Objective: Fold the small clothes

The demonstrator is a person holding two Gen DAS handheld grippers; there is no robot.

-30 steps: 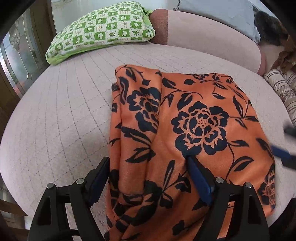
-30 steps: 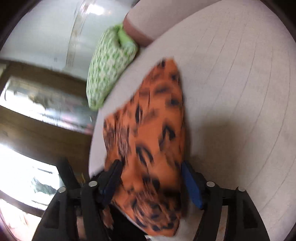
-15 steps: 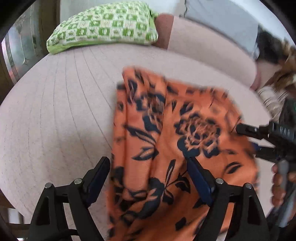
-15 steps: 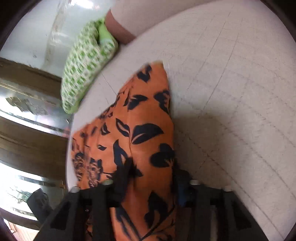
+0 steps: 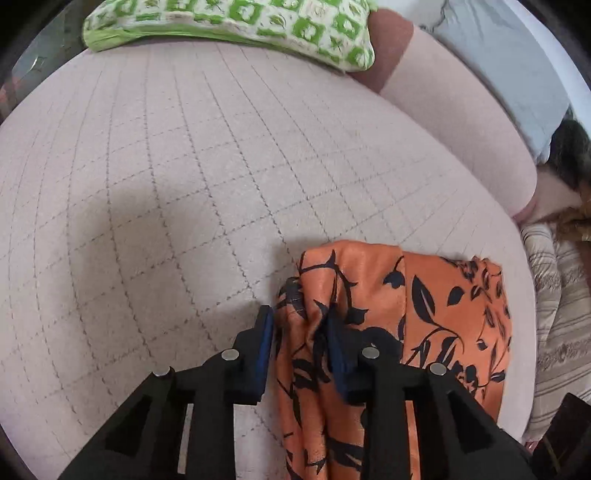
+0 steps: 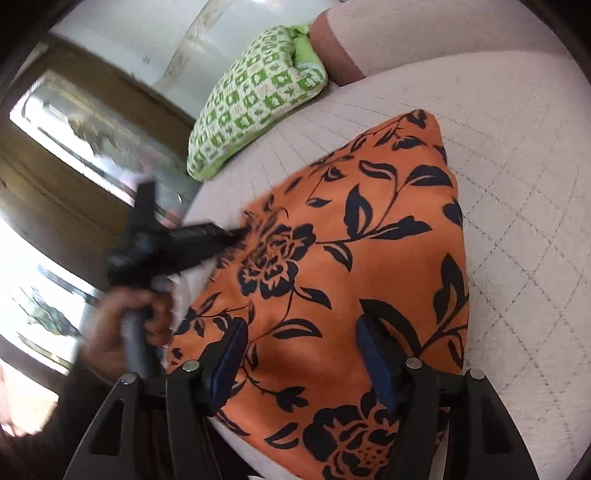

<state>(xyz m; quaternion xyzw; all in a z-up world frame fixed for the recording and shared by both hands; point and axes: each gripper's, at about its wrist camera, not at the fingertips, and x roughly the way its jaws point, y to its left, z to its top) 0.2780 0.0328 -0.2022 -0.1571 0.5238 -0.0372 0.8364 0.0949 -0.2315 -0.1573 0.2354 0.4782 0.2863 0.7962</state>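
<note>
On my left wrist feed the left hand-held gripper (image 5: 300, 325) has its blue-padded fingers (image 5: 264, 339) narrowed around a bunched fold at the edge of the orange floral garment (image 5: 436, 306), so I read it as grasping the cloth. The garment lies on the pinkish quilted bed cover (image 5: 177, 177), gathered toward the lower right of that view, with its far edge folded over on itself. Beyond it I see a green-and-white checked pillow (image 5: 236, 18) at the far side of the cover, and a striped fabric (image 5: 557, 317) just off the garment's right edge. On my right wrist feed the right hand-held gripper (image 6: 301, 354) sits released, its fingers spread wide above the flat orange cloth (image 6: 354, 266) with nothing pinched between them; whether the pads touch the fabric I cannot tell. In that same view the left hand-held gripper (image 6: 236, 234) appears blurred at the garment's left edge, with the person's left hand (image 6: 122, 325) wrapped around its handle. The pillow (image 6: 255, 99) rests beyond the garment's far corner.
</note>
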